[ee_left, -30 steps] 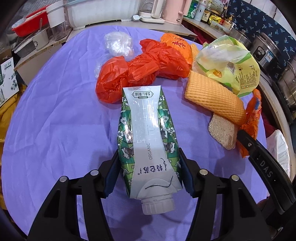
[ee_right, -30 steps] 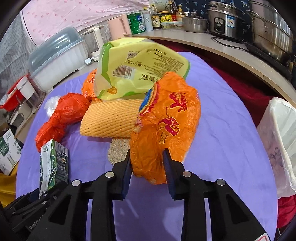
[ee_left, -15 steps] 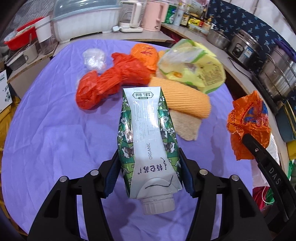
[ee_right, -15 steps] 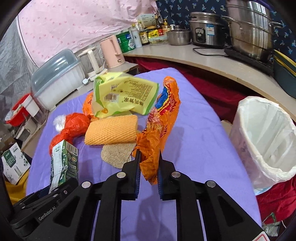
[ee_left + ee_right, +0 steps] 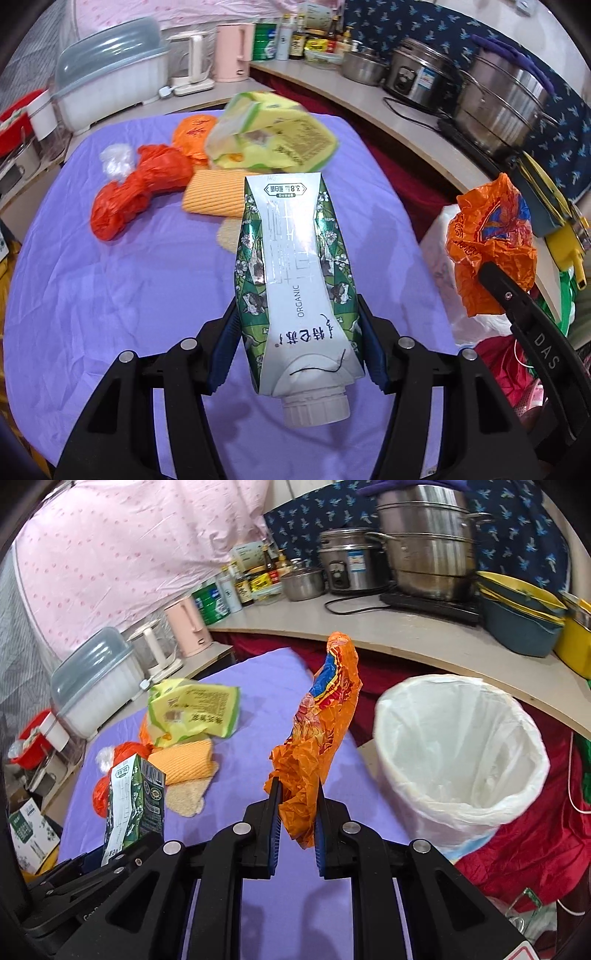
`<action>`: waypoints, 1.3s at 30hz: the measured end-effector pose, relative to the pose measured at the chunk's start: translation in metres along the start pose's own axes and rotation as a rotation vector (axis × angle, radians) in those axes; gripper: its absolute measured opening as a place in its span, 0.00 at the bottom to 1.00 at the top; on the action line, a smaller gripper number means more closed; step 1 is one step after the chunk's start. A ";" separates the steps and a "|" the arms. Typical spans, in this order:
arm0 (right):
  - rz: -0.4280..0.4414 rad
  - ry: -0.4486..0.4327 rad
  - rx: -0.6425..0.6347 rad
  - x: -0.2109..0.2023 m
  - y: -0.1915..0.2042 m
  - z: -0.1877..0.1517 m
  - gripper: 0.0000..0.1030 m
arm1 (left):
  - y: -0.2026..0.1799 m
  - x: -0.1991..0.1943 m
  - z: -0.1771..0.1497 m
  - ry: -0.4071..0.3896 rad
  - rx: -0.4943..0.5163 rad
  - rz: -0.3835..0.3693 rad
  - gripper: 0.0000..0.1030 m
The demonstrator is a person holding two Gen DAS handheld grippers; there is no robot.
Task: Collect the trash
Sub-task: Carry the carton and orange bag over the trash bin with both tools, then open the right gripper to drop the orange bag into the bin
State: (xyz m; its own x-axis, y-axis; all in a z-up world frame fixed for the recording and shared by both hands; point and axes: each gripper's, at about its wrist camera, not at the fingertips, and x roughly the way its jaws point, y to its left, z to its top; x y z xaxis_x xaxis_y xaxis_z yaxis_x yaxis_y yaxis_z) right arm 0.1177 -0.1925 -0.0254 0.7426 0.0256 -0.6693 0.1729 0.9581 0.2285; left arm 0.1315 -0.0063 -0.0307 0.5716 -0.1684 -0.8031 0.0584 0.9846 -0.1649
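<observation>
My left gripper (image 5: 297, 343) is shut on a green and white milk carton (image 5: 295, 280), held above the purple table (image 5: 110, 295), cap toward the camera. The carton also shows in the right wrist view (image 5: 133, 797). My right gripper (image 5: 297, 819) is shut on a crumpled orange snack bag (image 5: 317, 738), held upright in the air left of a white-lined trash bin (image 5: 461, 746). The orange bag also shows at the right of the left wrist view (image 5: 491, 240).
On the table lie a red plastic bag (image 5: 136, 192), a yellow-green snack bag (image 5: 273, 136), a yellow sponge cloth (image 5: 214, 194), a small orange bag (image 5: 194, 133) and a clear wrapper (image 5: 116, 162). A curved counter (image 5: 406, 635) with pots and bottles runs behind.
Both grippers have lifted and swung right. The orange bag rose off the table toward the bin. The carton stays gripped, now higher above the table.
</observation>
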 end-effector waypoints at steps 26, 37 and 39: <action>-0.112 -0.009 0.247 0.014 -0.164 0.004 0.22 | -0.135 0.004 -0.013 0.014 0.246 -0.103 0.54; -0.144 -0.040 0.288 -0.001 -0.184 0.002 0.47 | -0.164 0.021 -0.004 0.015 0.294 -0.109 0.54; -0.155 -0.048 0.303 -0.011 -0.189 0.000 0.47 | -0.175 0.024 0.000 0.013 0.313 -0.126 0.54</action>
State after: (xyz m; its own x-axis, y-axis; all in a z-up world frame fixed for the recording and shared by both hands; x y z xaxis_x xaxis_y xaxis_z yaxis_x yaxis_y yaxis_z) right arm 0.0773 -0.3738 -0.0614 0.7209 -0.1343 -0.6799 0.4652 0.8209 0.3311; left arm 0.1353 -0.1824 -0.0216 0.5335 -0.2883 -0.7952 0.3773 0.9225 -0.0814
